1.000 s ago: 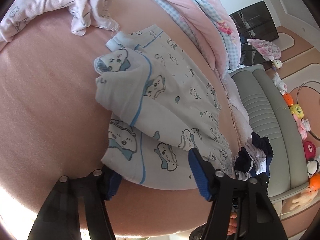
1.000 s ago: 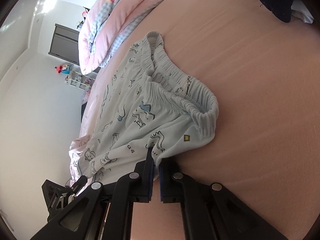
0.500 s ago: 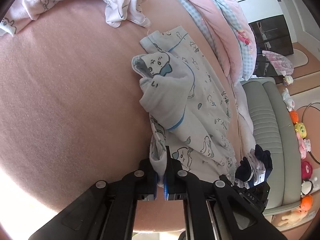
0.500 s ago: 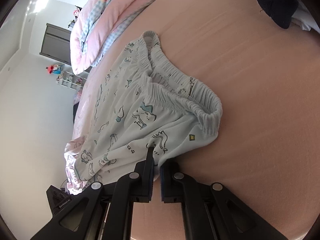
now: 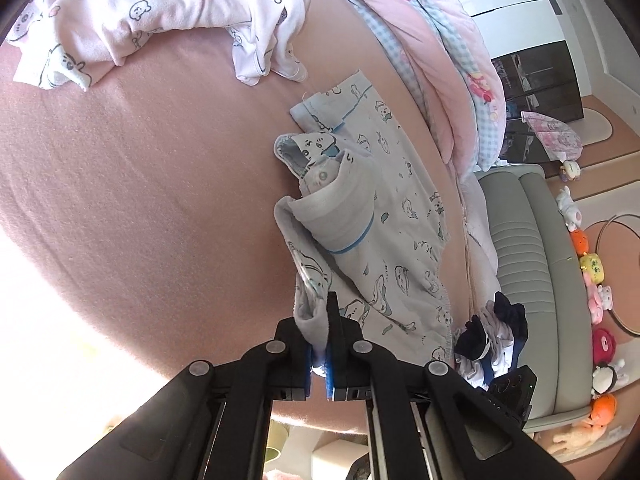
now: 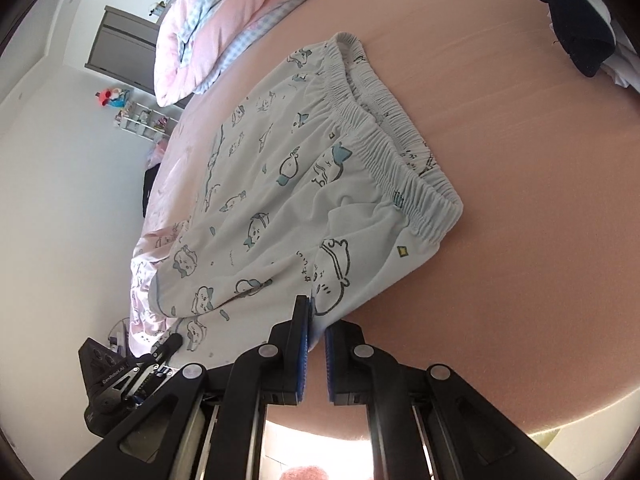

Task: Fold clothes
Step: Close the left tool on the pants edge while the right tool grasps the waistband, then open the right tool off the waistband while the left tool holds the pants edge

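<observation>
Low in both frames, my left gripper and right gripper clamp the printed pyjama shorts by their near edge; fold unfinished, pink pyjamas untouched.

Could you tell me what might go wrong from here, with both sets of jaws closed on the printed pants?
1. The left gripper pinches only a thin edge of the printed pants near the rolled-up leg cuff; it may slip out.
2. That rolled cuff could get trapped in the fold and leave a lump.
3. The right gripper holds the side edge below the elastic waistband, so the far side may sag and the fold go crooked.
</observation>
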Demonstrator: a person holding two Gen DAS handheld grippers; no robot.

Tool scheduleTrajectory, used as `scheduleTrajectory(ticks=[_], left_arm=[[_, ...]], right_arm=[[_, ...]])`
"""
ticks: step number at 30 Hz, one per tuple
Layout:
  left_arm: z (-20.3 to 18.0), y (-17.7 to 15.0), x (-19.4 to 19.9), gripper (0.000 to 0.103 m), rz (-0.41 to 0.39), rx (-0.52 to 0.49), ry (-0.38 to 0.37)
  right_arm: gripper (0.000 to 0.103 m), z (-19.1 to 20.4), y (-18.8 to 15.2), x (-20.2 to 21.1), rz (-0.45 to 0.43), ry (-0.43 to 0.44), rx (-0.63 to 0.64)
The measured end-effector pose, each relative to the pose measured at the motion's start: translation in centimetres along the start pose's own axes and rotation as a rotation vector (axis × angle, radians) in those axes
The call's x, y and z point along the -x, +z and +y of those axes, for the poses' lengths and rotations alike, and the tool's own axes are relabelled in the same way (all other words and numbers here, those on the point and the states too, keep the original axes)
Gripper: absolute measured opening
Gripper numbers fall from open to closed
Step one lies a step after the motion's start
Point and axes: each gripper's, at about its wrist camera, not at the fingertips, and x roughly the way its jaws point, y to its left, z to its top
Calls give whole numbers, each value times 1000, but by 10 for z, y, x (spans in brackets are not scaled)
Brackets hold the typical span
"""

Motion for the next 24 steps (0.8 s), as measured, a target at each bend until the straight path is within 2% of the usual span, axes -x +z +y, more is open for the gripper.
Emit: scheduleTrajectory(ticks=[2,9,18,24], left_arm=[[-2,-3,6,3,-2,-15,1],[-17,-14,23,3,-36,-103,43],[-28,-19,49,3,-61,-134,20],[-29,-29,49,3,-24,-137,24]], right_arm=[[4,3,-4,0,10,-33,31],[4,5,-15,-3,37,-69,57],[4,28,-25,-8,62,-99,142],[4,36,-29,-1,46,-158,212]])
